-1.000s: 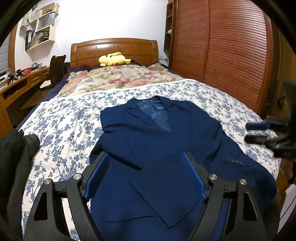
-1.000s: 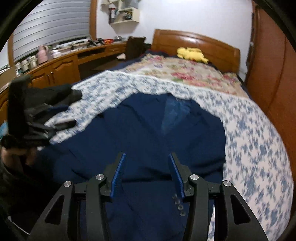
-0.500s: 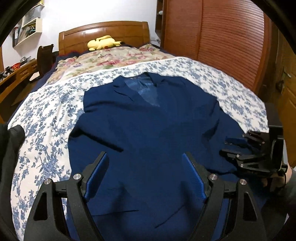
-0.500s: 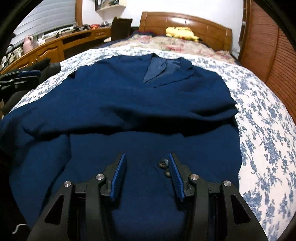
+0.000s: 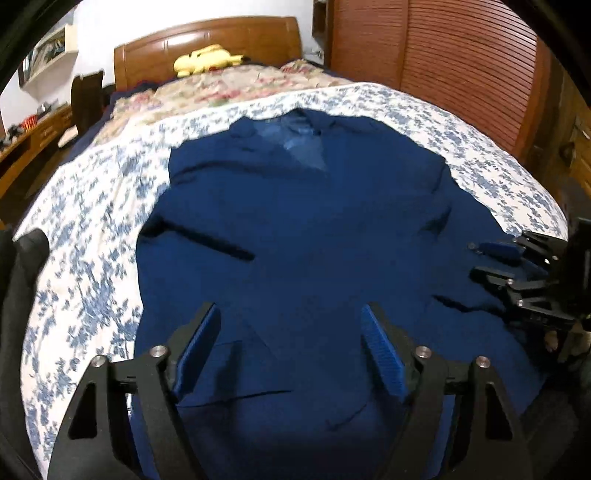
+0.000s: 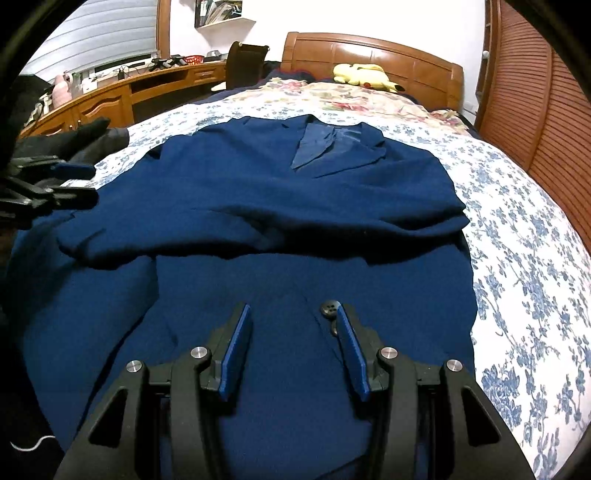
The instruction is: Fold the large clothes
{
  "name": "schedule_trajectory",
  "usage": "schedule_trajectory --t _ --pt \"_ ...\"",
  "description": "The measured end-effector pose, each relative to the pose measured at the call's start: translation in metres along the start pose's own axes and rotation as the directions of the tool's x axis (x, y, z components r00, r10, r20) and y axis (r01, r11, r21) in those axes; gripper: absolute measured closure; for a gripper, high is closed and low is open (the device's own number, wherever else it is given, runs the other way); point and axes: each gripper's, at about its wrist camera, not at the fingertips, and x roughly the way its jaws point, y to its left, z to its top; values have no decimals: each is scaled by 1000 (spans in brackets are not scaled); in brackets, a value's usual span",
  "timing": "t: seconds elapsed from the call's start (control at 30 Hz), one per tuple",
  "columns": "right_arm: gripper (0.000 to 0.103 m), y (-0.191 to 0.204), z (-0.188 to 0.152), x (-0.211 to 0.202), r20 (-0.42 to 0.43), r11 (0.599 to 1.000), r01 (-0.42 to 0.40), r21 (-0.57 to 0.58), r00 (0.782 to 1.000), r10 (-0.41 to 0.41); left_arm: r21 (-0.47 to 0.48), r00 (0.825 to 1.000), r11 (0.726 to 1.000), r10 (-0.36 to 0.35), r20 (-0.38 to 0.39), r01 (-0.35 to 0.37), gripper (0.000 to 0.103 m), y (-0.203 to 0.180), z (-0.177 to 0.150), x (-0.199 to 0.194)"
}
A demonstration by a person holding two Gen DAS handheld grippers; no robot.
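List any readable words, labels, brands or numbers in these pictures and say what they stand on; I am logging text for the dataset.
None can be read.
The navy jacket shows no legible label; its lining at the collar is plain.
The books on the wall shelf are too small and blurred to read.
The items on the desk carry nothing legible.
The left gripper and right gripper show no markings.

A navy blue suit jacket (image 6: 280, 206) lies front-up, collar at the far end and hem near. One sleeve is folded across its middle. Dark buttons (image 6: 330, 308) show near its right cuff.
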Motion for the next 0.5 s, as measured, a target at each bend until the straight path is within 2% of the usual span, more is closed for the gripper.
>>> schedule_trajectory --t 0.1,0.17,0.3,0.5 --pt "53 -3 0 -4 -3 1000 1 -1 1000 -1 -21 1000 1000 5 -28 -6 40 8 5 10" --pt "53 -13 -13 -7 6 1000 -2 4 1000 2 -28 999 1000 9 -44 -11 46 12 10 17" --pt "53 -13 -14 -18 10 1000 2 -9 1000 -2 -35 997 998 41 -72 -44 47 16 19 31" --pt "53 -15 -8 -32 42 1000 -13 5 999 13 -73 991 996 43 -128 -52 47 25 27 51"
